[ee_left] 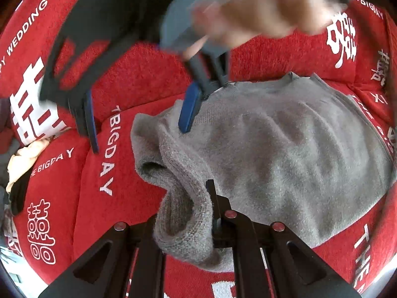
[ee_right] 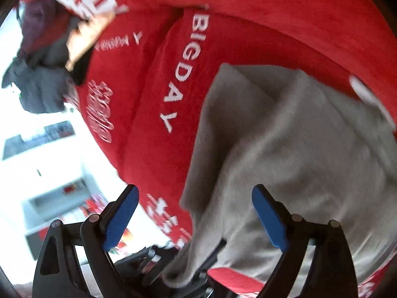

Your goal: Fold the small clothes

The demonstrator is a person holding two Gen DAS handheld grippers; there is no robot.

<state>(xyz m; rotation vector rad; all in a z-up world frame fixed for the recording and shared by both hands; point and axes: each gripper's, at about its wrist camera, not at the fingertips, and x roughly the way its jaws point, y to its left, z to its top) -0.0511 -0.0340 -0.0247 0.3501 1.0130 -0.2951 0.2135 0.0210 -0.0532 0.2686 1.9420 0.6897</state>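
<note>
A grey knitted garment [ee_left: 285,144] lies spread over a red cover [ee_left: 139,79] printed with white letters and signs, filling the middle and right of the left wrist view. Its near edge, a thick ribbed cuff or hem [ee_left: 183,223], is bunched up at the lower centre of that frame, where the left claw [ee_left: 213,213] is pressed together on it, the knit pinched between the dark fingers.

In the upper left and centre of the same view the right claw [ee_left: 139,114] hangs above the cover with its blue pads [ee_left: 189,109] spread wide; one pad sits just over the garment's far left edge, the other stands well off over the red cloth. Nothing is gripped between them. A blurred hand [ee_left: 260,7] holds it from the top of the frame.

In the right wrist view the right claw [ee_right: 196,218] shows its two blue pads apart at the lower left and lower right, with the garment [ee_right: 297,149] beneath and between them, lying loose. A heap of other clothes [ee_right: 42,79], dark and pale, sits at the upper left of that frame, at the edge of the red cover.
</note>
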